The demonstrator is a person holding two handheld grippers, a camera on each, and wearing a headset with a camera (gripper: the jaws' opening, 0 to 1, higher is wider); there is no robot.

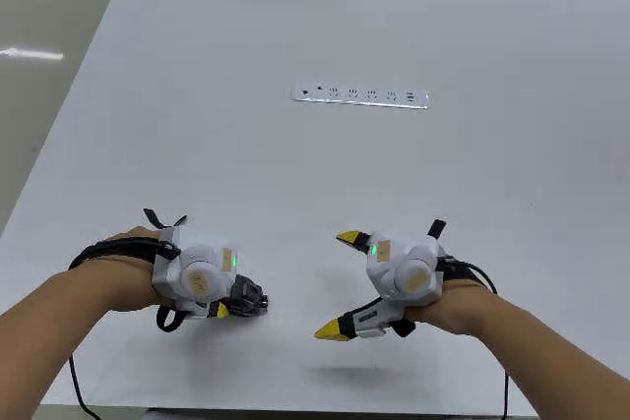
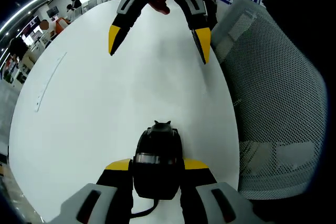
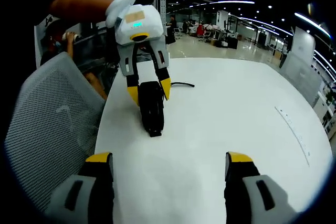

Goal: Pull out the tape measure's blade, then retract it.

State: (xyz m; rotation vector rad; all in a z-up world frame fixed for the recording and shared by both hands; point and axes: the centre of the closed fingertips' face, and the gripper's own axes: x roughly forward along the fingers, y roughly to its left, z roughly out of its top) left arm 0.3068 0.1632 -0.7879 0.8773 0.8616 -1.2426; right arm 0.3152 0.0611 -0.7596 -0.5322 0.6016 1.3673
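The black tape measure (image 2: 157, 156) is clamped between the jaws of the left gripper (image 1: 236, 304), at the lower left of the head view. Its nose is turned toward the right gripper (image 1: 340, 285), whose jaws are spread wide and empty. For a clean pull, the blade's hook should probably be pinched squarely at the case's front lip while the case is held steady. A white table (image 1: 295, 174) is used. A white power strip (image 1: 360, 95) lies at upper centre, and a grey mesh chair (image 2: 273, 87) is seen at the right of the left gripper view.
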